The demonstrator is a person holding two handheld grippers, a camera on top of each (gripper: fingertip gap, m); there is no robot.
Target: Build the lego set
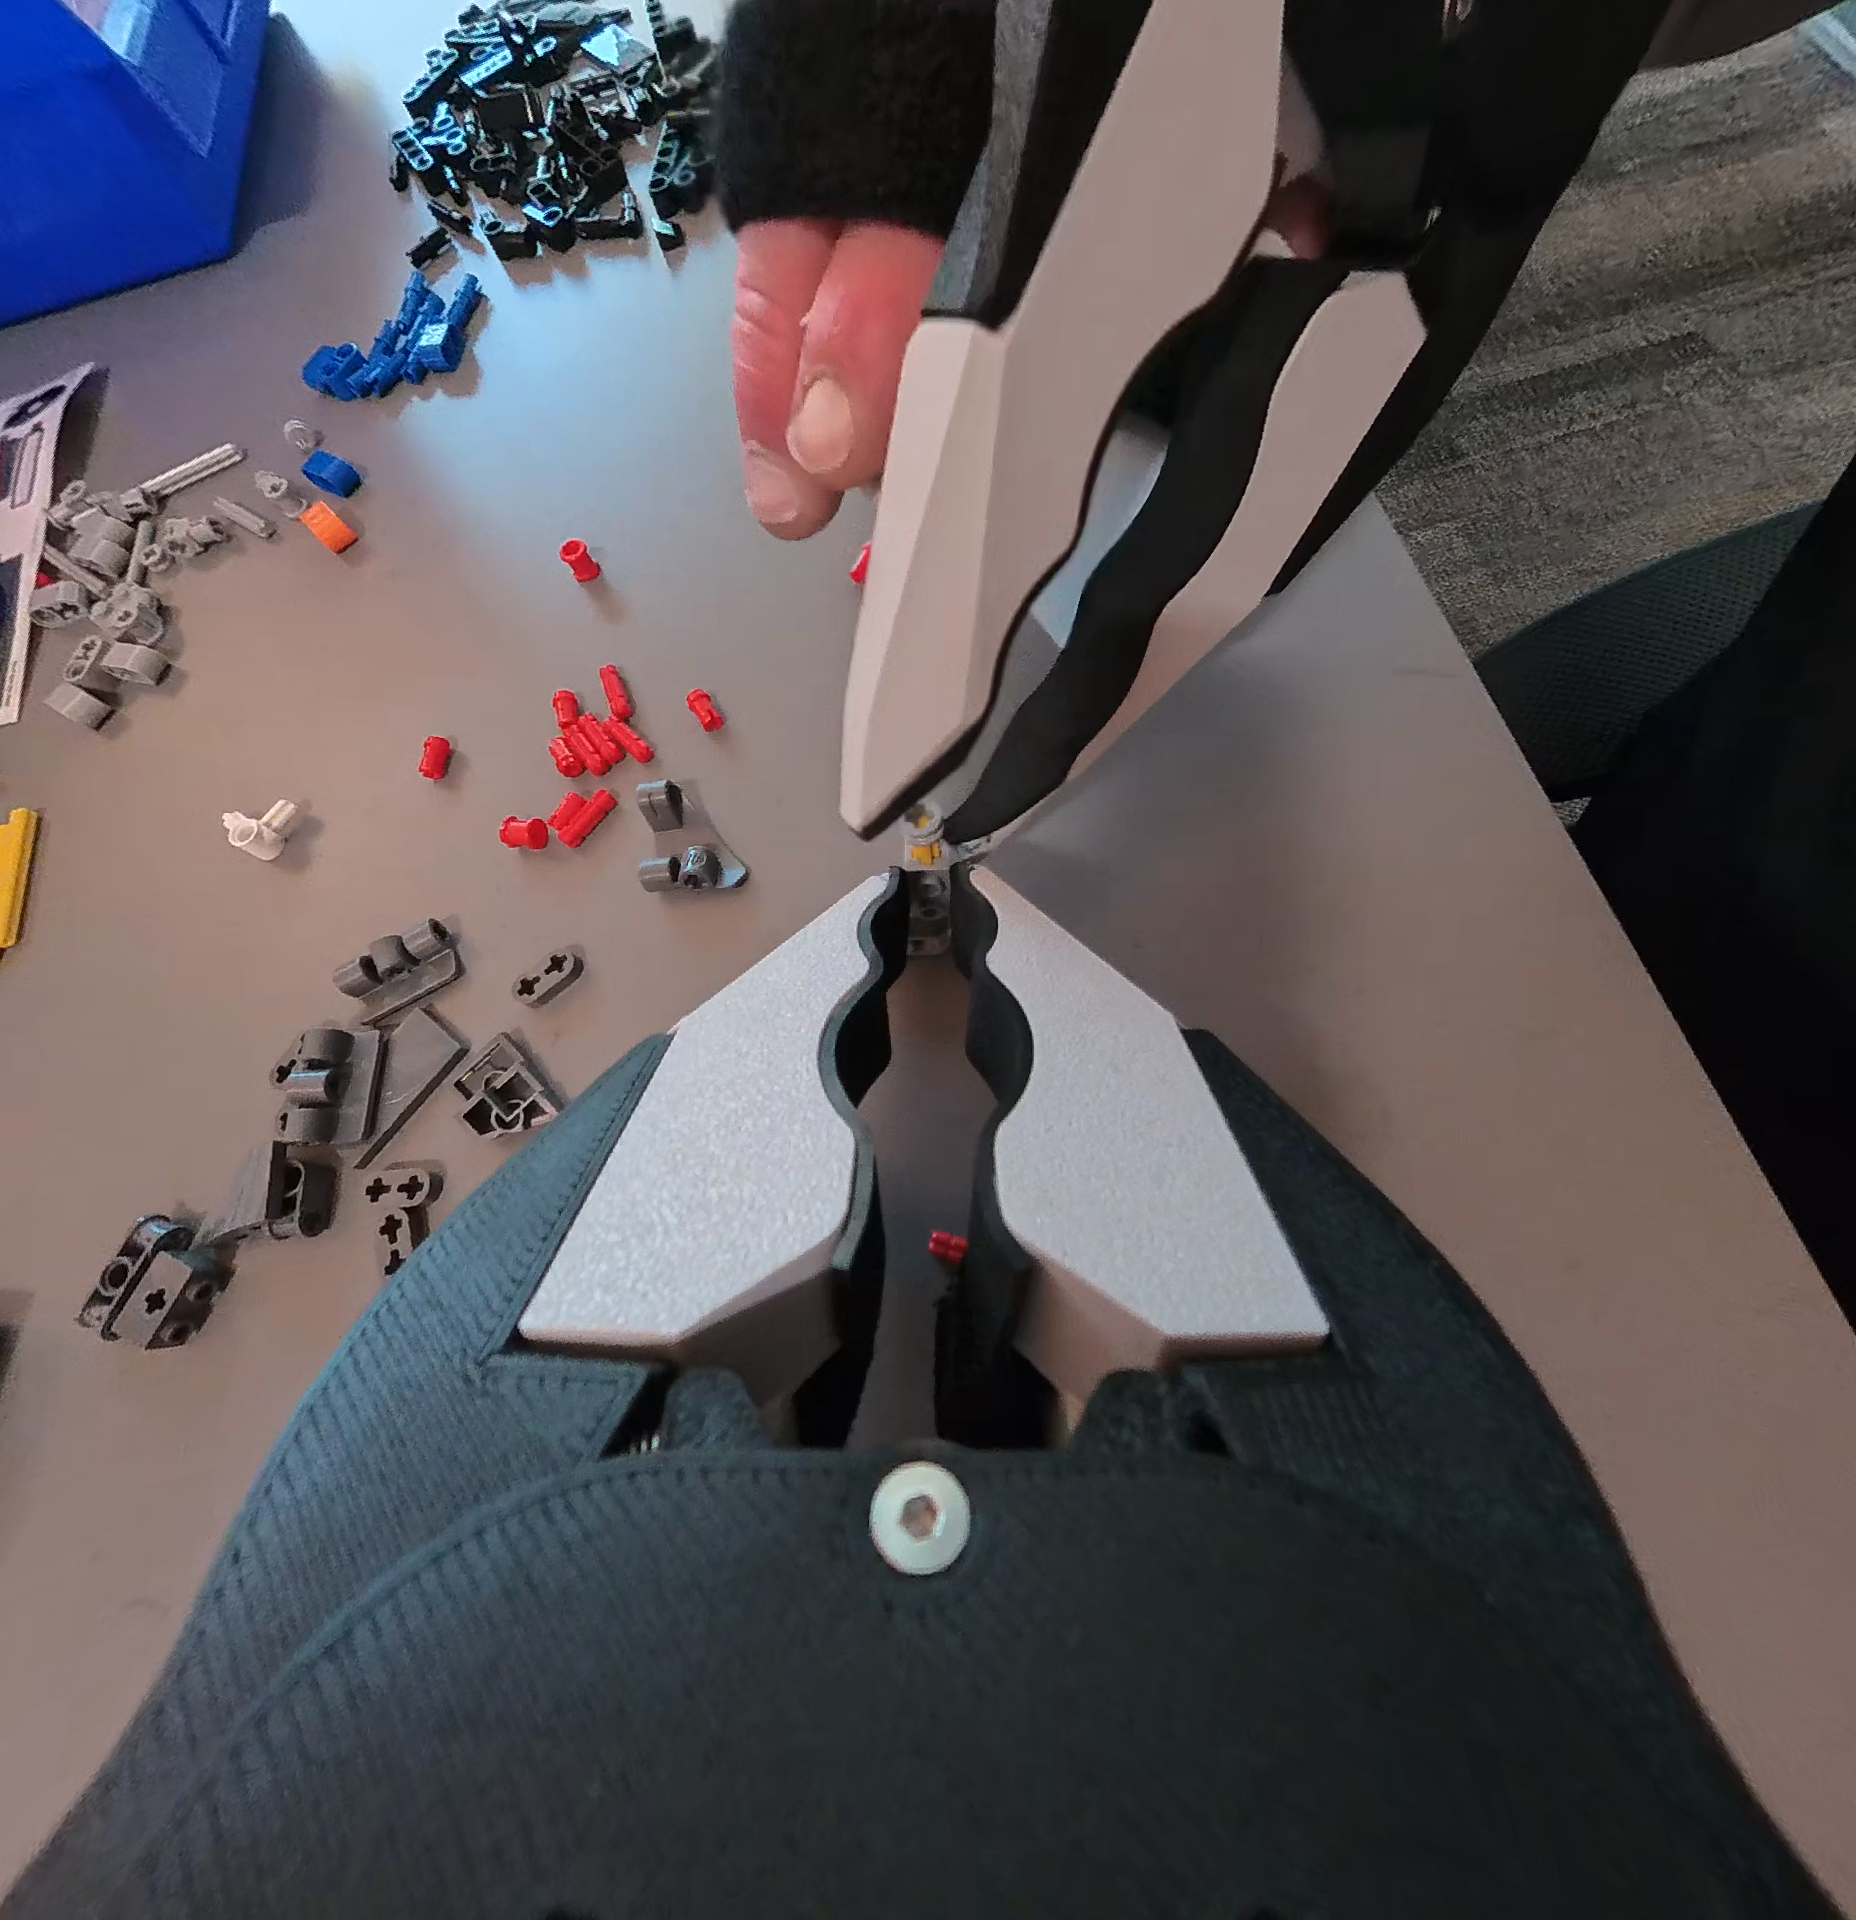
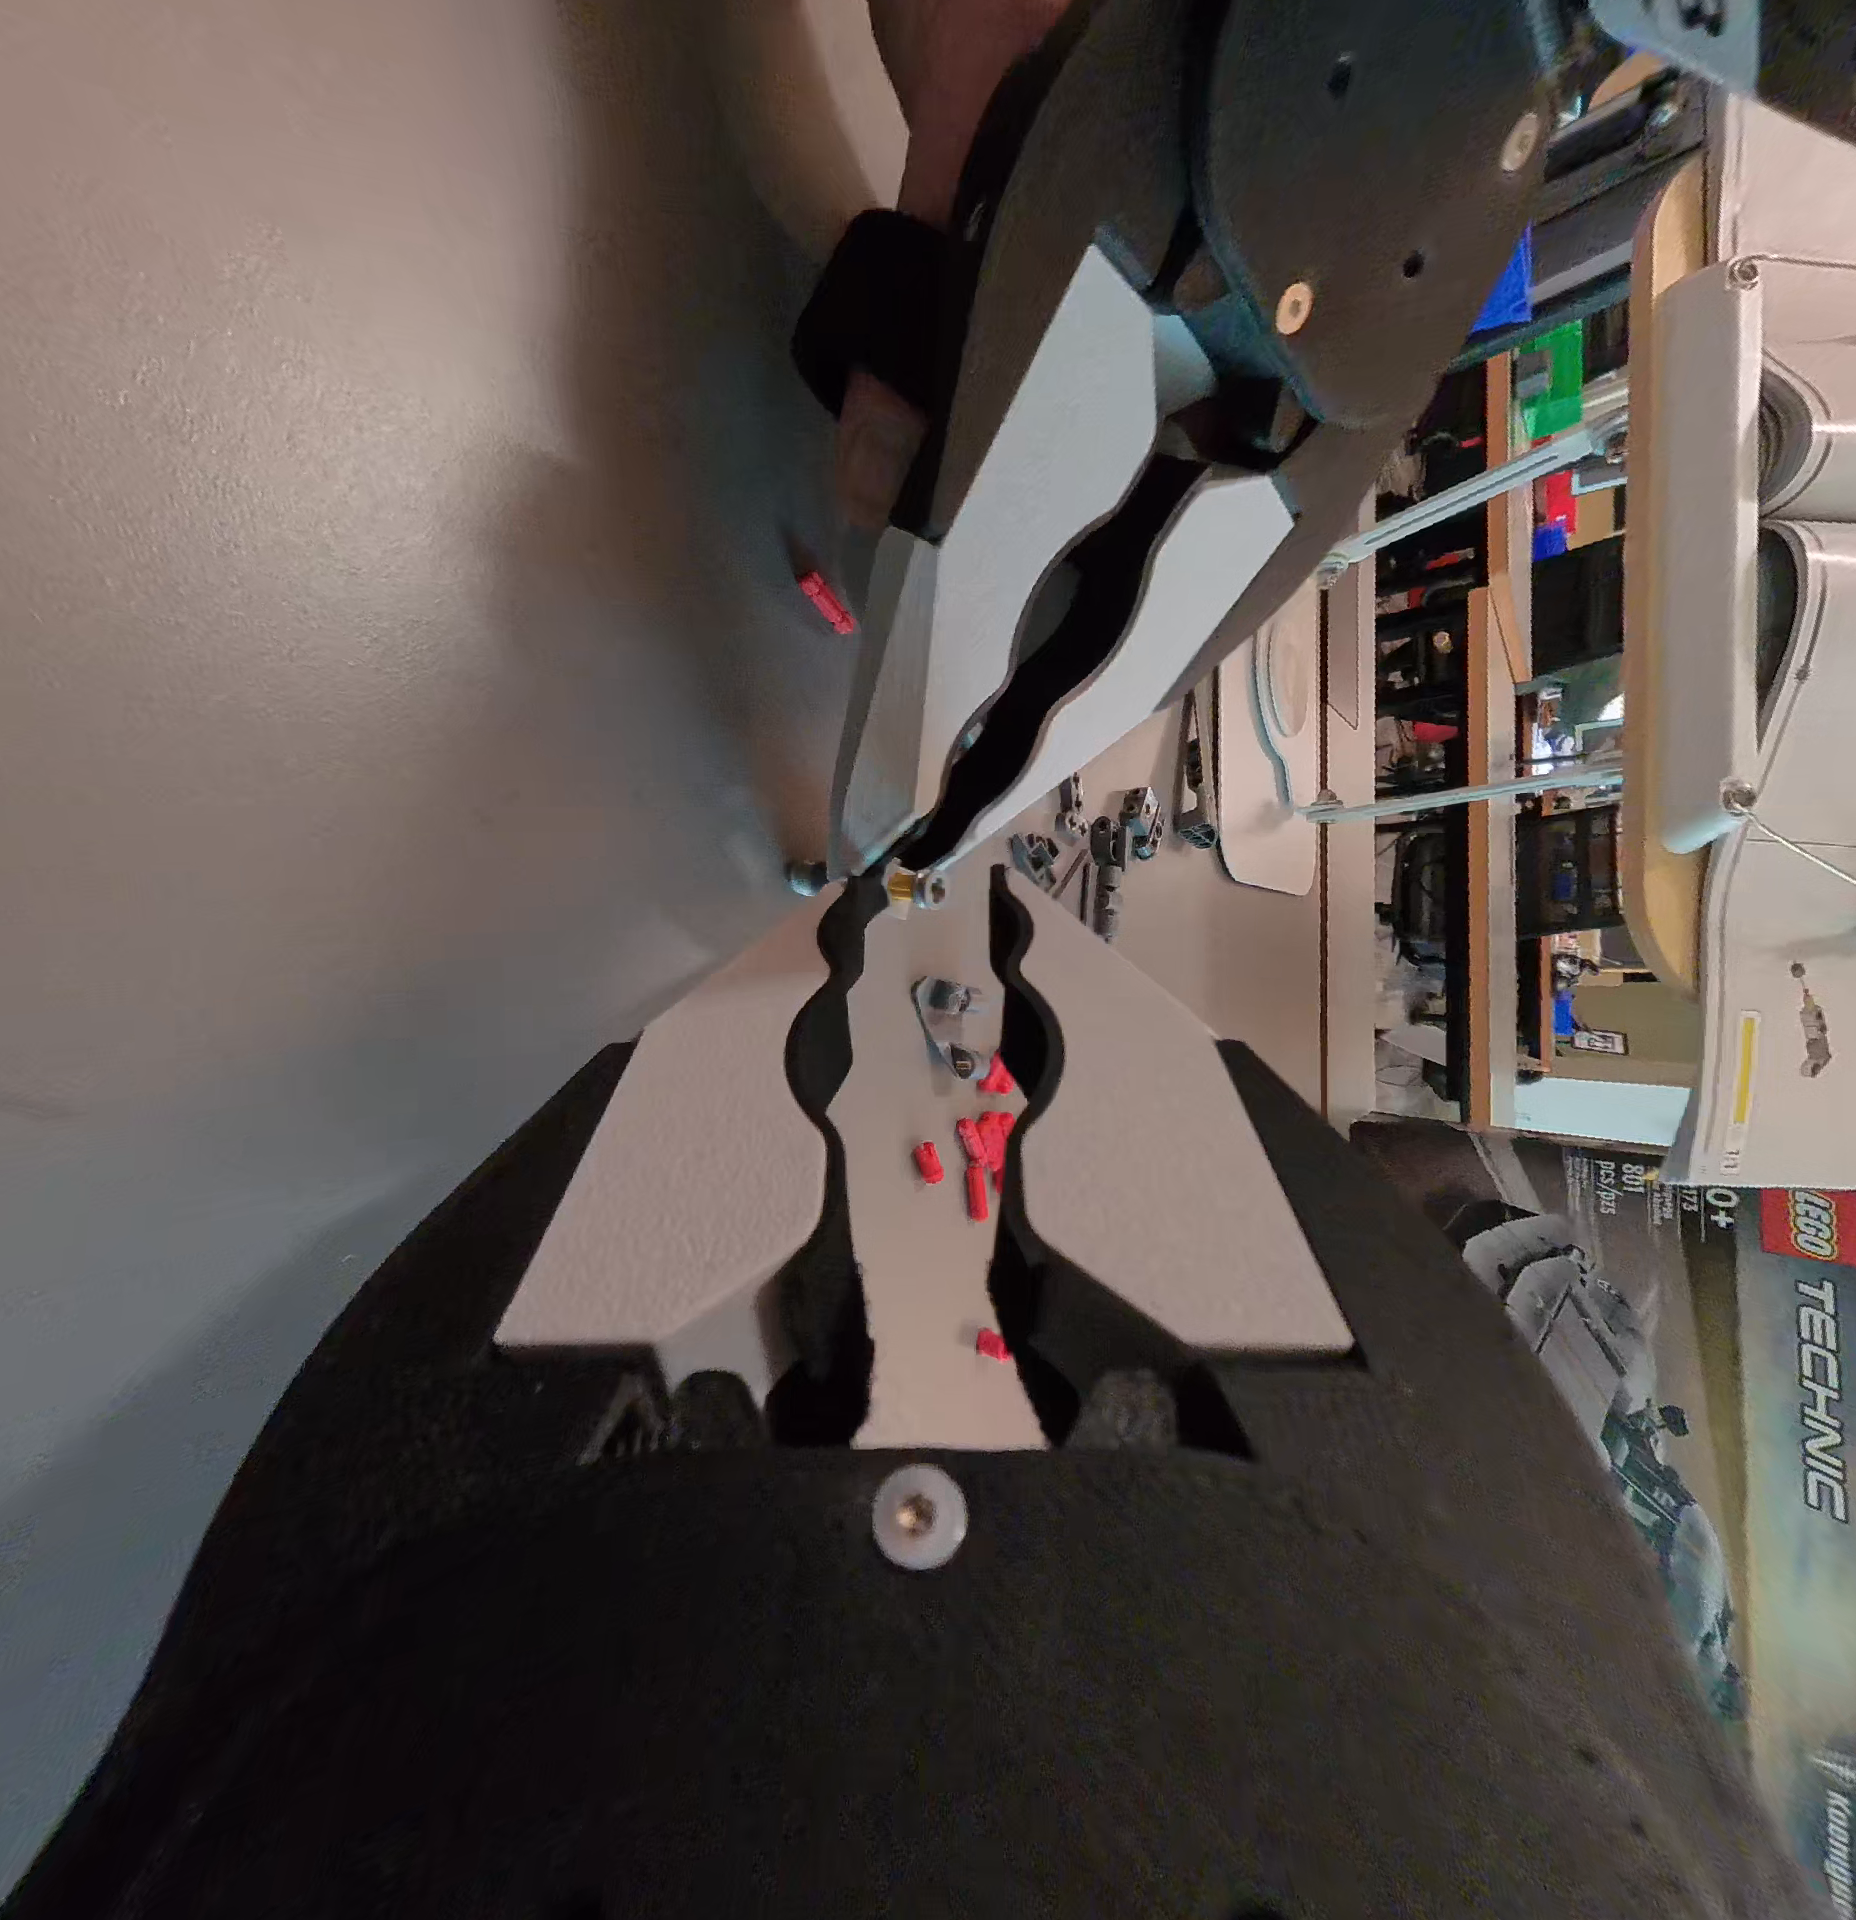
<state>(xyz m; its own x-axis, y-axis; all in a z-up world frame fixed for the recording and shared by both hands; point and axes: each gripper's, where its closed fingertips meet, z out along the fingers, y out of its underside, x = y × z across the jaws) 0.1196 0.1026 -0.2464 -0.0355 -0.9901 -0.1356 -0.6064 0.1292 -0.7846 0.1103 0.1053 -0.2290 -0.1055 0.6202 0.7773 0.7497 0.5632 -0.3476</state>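
A: Item one, the work surface?

B: A grey table [image 1: 1267,1039] is recorded, strewn with sorted building-brick parts. A blue bin [image 1: 103,156] is noted at its far left corner, a printed sheet [image 1: 10,540] at the left edge.

A: The parts, by size of group?

B: A black pile [image 1: 550,135] is seen farthest off, then a blue cluster [image 1: 399,343], light grey pieces [image 1: 108,582], dark grey panels [image 1: 373,1070] nearer the camera, and red pins [image 1: 591,743] scattered between. One yellow beam [image 1: 4,883] is noted at the left edge.

A: The left gripper [image 1: 929,904]?

B: Its jaws are nearly closed, and both pads are pressed on a small grey assembly [image 1: 929,914] held just above the table near its right edge.

A: The right gripper [image 2: 929,894]?

B: It is brought down tip to tip against the left one, gripped by a hand [image 1: 810,395] in a black fingerless glove. Its jaws are parted. A light grey bush with a yellow axle [image 2: 916,890] at the top of the assembly is found beside its left pad; pressure from both pads is not shown.
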